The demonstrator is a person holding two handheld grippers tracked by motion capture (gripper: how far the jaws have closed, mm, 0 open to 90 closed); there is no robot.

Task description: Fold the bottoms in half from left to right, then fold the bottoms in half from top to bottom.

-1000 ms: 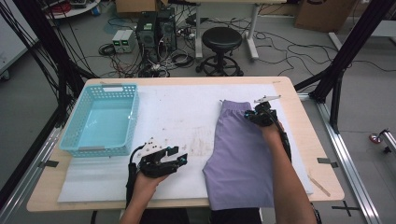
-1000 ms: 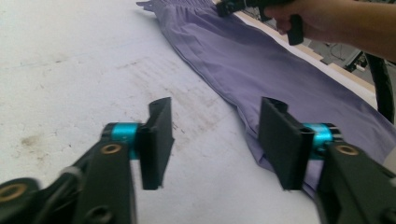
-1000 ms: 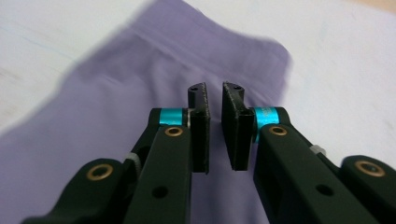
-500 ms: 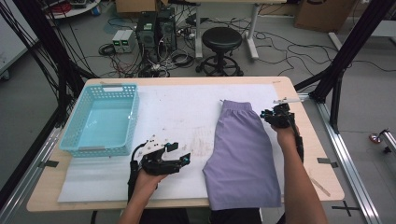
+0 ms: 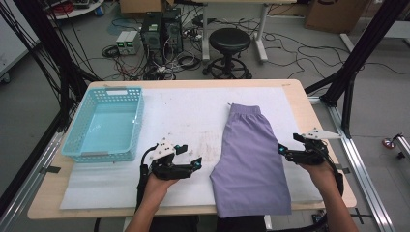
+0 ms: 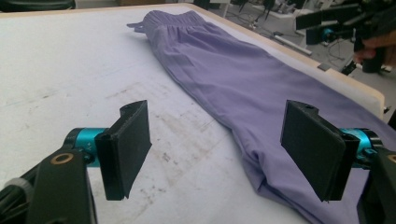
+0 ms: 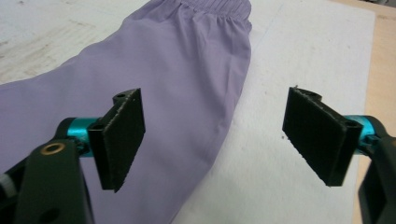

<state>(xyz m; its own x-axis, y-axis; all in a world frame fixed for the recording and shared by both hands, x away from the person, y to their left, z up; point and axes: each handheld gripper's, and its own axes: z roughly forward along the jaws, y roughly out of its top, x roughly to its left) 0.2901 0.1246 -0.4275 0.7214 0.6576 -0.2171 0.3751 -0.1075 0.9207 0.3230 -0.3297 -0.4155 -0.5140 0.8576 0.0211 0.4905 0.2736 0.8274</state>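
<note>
Purple shorts [image 5: 251, 159] lie folded lengthwise on the white mat [image 5: 193, 111], with the waistband at the far end. My left gripper [image 5: 197, 163] rests on the mat just left of the near hem. Its jaws have just been opening and stand open; in the left gripper view [image 6: 219, 140] the hem [image 6: 261, 172] lies ahead of the pads, untouched. My right gripper [image 5: 283, 149] hovers at the right edge of the shorts. Its jaws have just opened wide, and in the right gripper view [image 7: 215, 135] the cloth edge [image 7: 187, 93] is beyond them, with nothing gripped.
A turquoise basket [image 5: 104, 123] stands empty at the table's left. The wooden table edge [image 5: 309, 116] runs close to my right hand. Behind the table are a black stool [image 5: 231, 43], computer cases and cables on the floor.
The right gripper let go of the shorts near the waistband, opened, and moved right and toward the near side. The left gripper stayed put and its jaws widened.
</note>
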